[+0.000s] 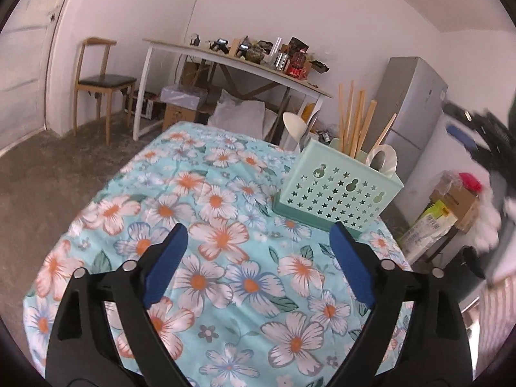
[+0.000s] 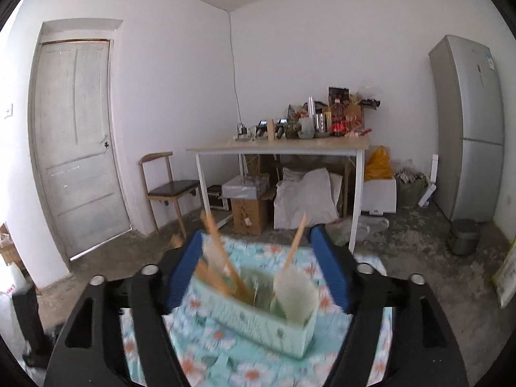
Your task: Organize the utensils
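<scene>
Left tool [image 1: 258, 254]: blue pads spread wide with nothing between them; only the flowered cloth shows in the gap.
Right tool [image 2: 258, 267]: pads also stand far apart and grip nothing; the utensils rising from the holder sit in the gap without any pad pressing on them, as far as the blur lets me tell.
Holder, seen from the right: the mint utensil holder [image 2: 264, 322] lies directly ahead of and below the right tool, its long side running across the view at a slant, the far-left end higher in the frame.
Holder, seen from the left: the same mint utensil holder [image 1: 338, 190] stands ahead and off to the right of the left tool, near the right edge of the worktop [image 1: 225, 290], clearly apart from the pads.
Contents: wooden chopsticks [image 1: 354, 122] stand upright and slightly fanned in the back compartment; a white spoon [image 1: 295, 125] leans at the left end; another pale looped handle [image 1: 383, 158] shows at the right end.
Long axis: the utensils point upward, roughly along the right tool's line of approach.
Nearer hand: the right one, by my judgement; it hangs just over the holder.
Loose utensils: none visible on the cloth, so the sorting looks close to finished.
</scene>
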`<state>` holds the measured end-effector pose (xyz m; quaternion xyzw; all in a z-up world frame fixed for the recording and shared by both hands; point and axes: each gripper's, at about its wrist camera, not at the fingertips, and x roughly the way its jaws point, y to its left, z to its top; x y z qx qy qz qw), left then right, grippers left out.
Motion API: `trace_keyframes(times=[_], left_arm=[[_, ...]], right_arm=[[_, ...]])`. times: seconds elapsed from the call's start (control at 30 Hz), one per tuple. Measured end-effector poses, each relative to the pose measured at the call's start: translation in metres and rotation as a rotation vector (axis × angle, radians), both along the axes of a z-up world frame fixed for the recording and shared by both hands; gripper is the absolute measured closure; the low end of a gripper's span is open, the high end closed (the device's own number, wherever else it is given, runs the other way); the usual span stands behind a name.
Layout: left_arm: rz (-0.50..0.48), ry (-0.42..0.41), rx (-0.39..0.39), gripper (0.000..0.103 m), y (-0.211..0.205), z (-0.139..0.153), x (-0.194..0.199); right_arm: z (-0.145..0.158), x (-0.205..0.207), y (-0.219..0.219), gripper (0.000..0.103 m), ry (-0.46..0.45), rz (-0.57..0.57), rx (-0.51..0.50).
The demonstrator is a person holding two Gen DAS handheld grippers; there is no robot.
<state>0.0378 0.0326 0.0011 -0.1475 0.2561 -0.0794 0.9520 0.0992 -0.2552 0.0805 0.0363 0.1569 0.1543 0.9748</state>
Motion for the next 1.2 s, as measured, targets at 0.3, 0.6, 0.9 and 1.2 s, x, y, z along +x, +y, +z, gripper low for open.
trace_keyframes(times=[0.3,0.6,0.9,1.2], left_arm=[[0.029,0.016,0.152,0.008,-0.028,0.024,0.000],[0.086,0.073,0.338,0.008,-0.060,0.027,0.012],[0.204,0.124,0.374,0.008,-0.060,0.025,0.013],[0.228,0.145,0.351,0.008,-0.054,0.024,0.014]], right_arm=[[-0.101,-0.037,0.015,0.006,0.300,-0.251,0.012],[-0.116,-0.048,0.004,0.006,0.343,-0.534,-0.144],[-0.111,-0.052,-0.004,0.006,0.308,-0.651,-0.180],[-0.110,-0.048,0.009,0.006,0.296,-0.612,-0.205]])
